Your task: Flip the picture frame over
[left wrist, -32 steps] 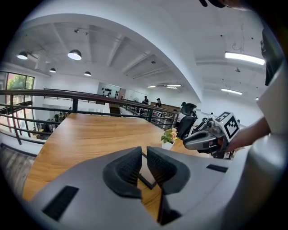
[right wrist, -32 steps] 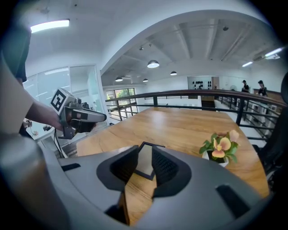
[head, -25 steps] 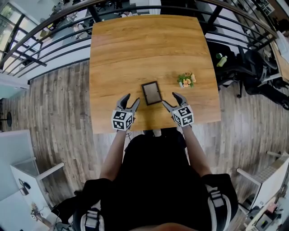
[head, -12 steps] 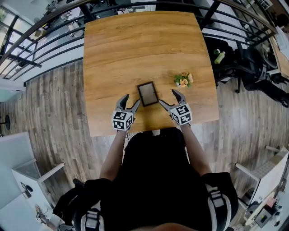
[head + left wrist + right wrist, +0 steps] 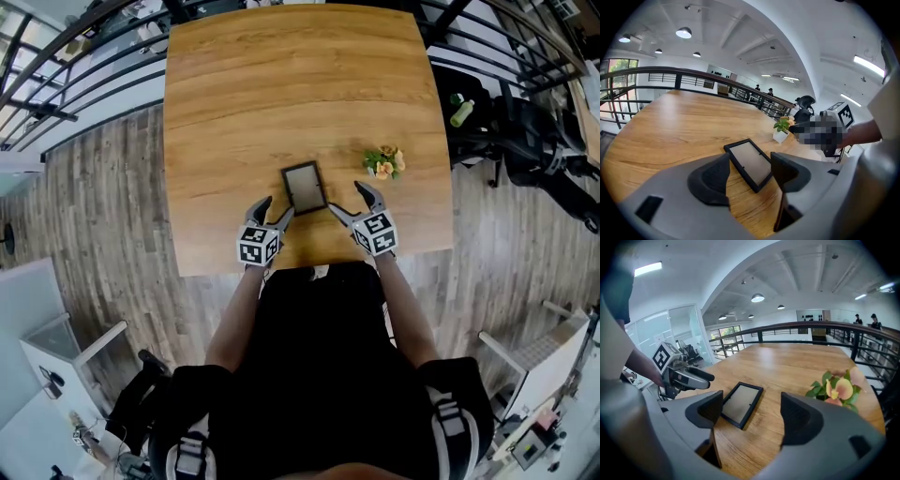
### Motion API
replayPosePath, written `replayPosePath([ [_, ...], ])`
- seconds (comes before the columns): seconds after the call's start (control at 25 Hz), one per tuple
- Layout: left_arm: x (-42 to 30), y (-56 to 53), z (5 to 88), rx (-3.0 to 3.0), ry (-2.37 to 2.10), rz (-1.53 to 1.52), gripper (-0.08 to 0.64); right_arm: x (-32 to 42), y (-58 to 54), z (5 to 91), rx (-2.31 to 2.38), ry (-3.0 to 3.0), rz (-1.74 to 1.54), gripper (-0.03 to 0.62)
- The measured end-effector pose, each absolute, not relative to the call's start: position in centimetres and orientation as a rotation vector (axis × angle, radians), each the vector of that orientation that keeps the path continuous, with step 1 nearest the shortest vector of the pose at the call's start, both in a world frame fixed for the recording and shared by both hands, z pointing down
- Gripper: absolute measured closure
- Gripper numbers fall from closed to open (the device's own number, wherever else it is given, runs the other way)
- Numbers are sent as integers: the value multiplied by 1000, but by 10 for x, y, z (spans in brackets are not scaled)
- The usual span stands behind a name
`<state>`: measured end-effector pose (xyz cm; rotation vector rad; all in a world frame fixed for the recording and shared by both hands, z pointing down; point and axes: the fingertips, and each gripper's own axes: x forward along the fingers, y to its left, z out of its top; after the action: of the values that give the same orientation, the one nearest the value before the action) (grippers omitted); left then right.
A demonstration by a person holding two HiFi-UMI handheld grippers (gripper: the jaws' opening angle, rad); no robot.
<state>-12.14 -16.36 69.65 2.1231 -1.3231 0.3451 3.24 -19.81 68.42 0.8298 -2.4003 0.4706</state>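
On the near part of the wooden table, head view: the picture frame lies flat, long side running roughly 12 to 6 o'clock, leaning a little toward 11. L gripper sits at the frame's 7 o'clock and R gripper at its 4 o'clock, both angled in toward it. Jaws on each are spread wide and have just been opening, with nothing between them. L's inner fingertip is just beside the frame's near-left corner; can't tell if it touches. R's inner tip is near the frame's right edge but apart from it. Both forearms reach fwd from the person's body, marker cubes facing up. A small potted flower stands at the frame's 2 o'clock, well clear.

Left gripper view: jaws wide apart and empty – pads press on nothing. The frame shows through the gap, flat on the wood, its near corner low between the two tips, seemingly glass side up. The gripper tilts down toward the tabletop. The flower is at about 1 o'clock beyond the frame.

Right gripper view: jaws again fully spread and empty. The frame lies ahead, nearer the jaw at 9 o'clock – not between the pads. L gripper comes in from 9 o'clock, pointing at the frame's far-left side. The flower is at 3 o'clock, close by the other jaw.
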Motion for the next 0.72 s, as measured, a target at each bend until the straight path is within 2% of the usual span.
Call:
replayPosePath([
  [0.56,-106,-176,744,1927,-1346,363,284,57,-196,706,742,-2352,494,231],
  [0.72,-114,-173,761,1849,-1387,396,327,56,-195,706,704,-2350,472,238],
])
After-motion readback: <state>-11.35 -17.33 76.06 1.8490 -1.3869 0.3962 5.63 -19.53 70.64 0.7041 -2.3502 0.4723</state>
